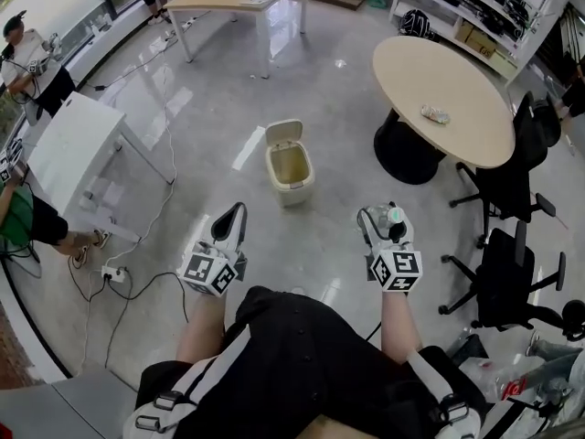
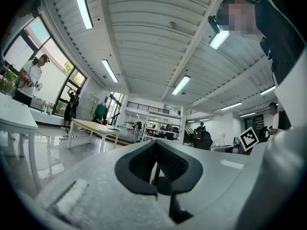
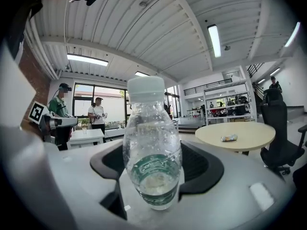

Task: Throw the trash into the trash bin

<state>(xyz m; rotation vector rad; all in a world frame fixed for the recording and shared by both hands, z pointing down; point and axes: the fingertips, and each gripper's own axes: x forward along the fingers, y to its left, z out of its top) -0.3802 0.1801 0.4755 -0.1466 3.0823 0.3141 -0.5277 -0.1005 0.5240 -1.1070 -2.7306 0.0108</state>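
clear bottle in the right gripper, bin ahead on the floor
one clear plastic bottle (image 3: pixel 152 152) with a pale cap, green label and droplets stands upright, pinched between the right gripper's (image 1: pixel 388 216) pads. the left gripper's (image 1: pixel 234 216) pads are pressed together on nothing. only the head view shows the one beige trash bin (image 1: pixel 290 167), lid up, on the floor beyond both grippers.

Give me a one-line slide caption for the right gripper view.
Right gripper holds an upright clear bottle with a white cap; round table beyond.
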